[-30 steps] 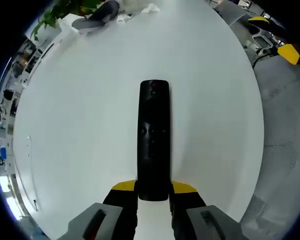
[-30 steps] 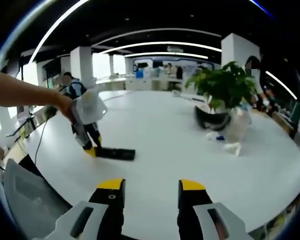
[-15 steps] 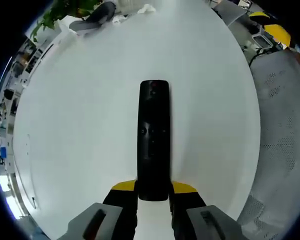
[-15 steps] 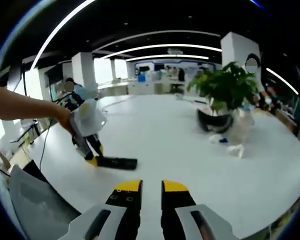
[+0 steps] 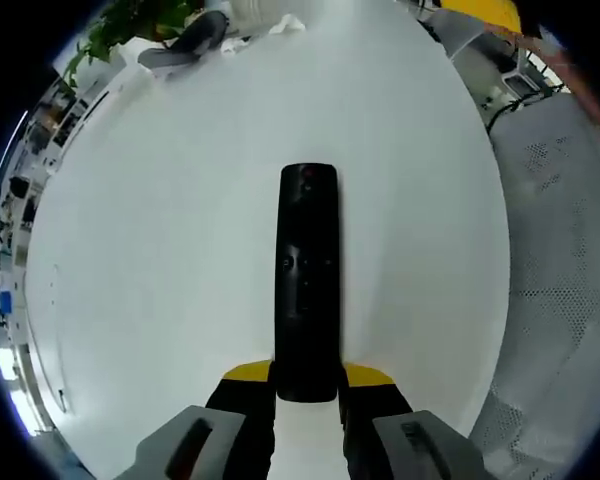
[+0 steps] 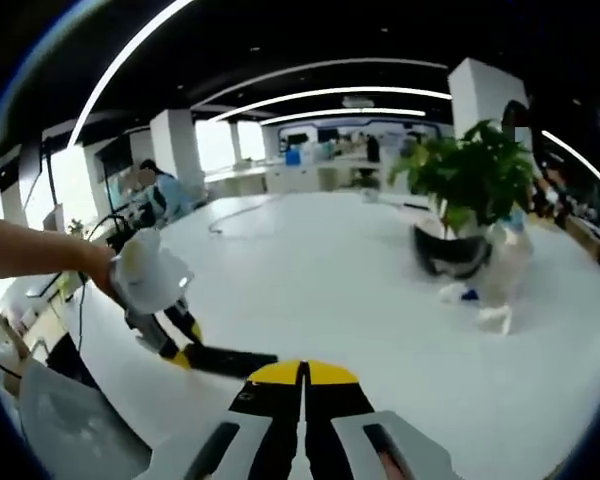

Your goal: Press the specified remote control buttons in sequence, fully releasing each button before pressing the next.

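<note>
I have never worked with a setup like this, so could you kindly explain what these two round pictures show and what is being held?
No robot arm is involved: a person holds a two-jaw tool in each hand, and a fisheye camera rides on each tool, looking forward along its jaws.

In the left gripper view, the left gripper, with yellow-tipped jaws, is closed on the near end of a black remote control, which lies lengthwise on a white table.

In the right gripper view, the right gripper has its jaws shut together and holds nothing. Further off in that view you see the person's hand with the other tool and the remote on the table. A potted plant stands at the right, with what looks like crumpled paper and a clear bottle beside it.
</note>
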A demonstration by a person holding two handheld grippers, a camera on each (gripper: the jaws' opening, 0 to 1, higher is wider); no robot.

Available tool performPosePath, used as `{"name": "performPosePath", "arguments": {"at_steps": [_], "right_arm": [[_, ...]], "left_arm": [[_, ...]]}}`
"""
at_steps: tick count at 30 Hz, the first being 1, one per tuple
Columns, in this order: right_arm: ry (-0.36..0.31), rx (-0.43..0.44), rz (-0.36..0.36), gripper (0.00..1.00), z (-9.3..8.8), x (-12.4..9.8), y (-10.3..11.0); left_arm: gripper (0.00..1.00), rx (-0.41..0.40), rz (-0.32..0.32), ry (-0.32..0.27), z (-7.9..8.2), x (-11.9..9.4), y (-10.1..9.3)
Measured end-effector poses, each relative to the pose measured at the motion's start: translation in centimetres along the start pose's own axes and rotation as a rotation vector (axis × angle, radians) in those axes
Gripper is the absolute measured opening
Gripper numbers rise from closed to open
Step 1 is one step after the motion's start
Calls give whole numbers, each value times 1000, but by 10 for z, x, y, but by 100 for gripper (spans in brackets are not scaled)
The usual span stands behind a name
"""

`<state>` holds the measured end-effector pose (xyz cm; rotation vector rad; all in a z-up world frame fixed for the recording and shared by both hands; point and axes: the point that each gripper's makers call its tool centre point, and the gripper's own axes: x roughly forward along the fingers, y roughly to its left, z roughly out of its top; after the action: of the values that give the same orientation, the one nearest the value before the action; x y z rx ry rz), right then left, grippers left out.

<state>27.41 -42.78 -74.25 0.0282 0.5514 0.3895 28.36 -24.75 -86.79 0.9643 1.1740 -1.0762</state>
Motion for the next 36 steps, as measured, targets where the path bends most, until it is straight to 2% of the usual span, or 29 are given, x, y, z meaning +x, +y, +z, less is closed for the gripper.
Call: {"name": "performPosePath", "arguments": {"at_steps": [3,8,11,13,15,19,23,29,36], "right_arm": [[19,21,14,0,-8,9,-1],[100,2,-20,0,-34,15,-8],[80,4,-4,0,-27,16,-5],[120,-20,-1,0,-34,18,-3],[112,-28,23,0,-33,19,5],[166,-53,58,0,-43,24,14],[177,-65,83,0,-46,25,19],[188,-27,100,0,-47,24,19],[196,4,105,0,-49,24,19]], "left_arm": [[23,-1,0,2,0,0,-3],[23,9,0,5,-1,-1,-12],[23,10,1,-2,-2,-1,-16],[23,10,0,-8,-2,-1,-18],[23,2,1,-12,-2,-2,-20],[23,8,3,-17,-2,-2,-27],[23,9,4,-26,-1,-2,-30],[23,18,3,-26,-1,-2,-36],[23,37,3,-22,-1,-2,-52]]}}
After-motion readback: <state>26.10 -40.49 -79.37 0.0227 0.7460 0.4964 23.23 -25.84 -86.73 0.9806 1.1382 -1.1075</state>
